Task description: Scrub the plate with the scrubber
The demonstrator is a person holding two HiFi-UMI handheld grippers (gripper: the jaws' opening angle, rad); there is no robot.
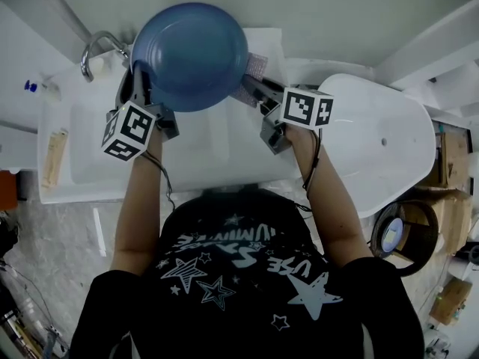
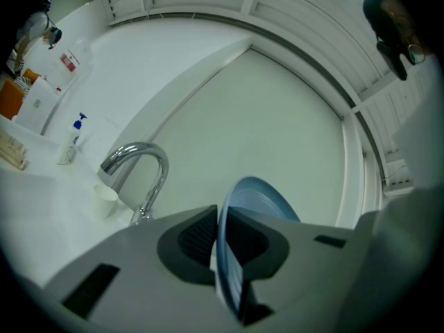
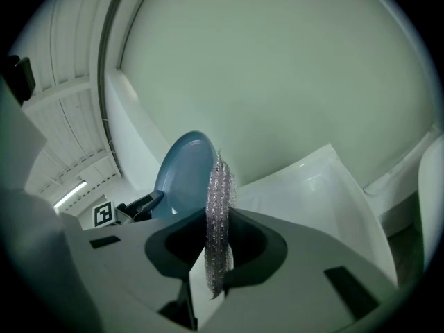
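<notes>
A blue plate [image 1: 190, 54] is held up over the white sink [image 1: 202, 152], its face toward the head camera. My left gripper [image 1: 139, 87] is shut on the plate's left rim; in the left gripper view the plate [image 2: 258, 201] stands edge-on between the jaws. My right gripper [image 1: 253, 88] is shut on a thin silvery mesh scrubber [image 1: 252, 73] at the plate's right edge. The right gripper view has the scrubber [image 3: 219, 214] pinched upright between the jaws, the plate [image 3: 182, 175] just behind it to the left, and the left gripper [image 3: 139, 205] beyond.
A chrome tap [image 1: 95, 48] rises at the sink's back left, with a small white cup [image 2: 105, 201] beside it. A pump bottle [image 2: 73, 139] stands on the left counter. A white tub [image 1: 389, 144] lies right of the sink. Cardboard boxes [image 1: 453, 155] sit on the floor at far right.
</notes>
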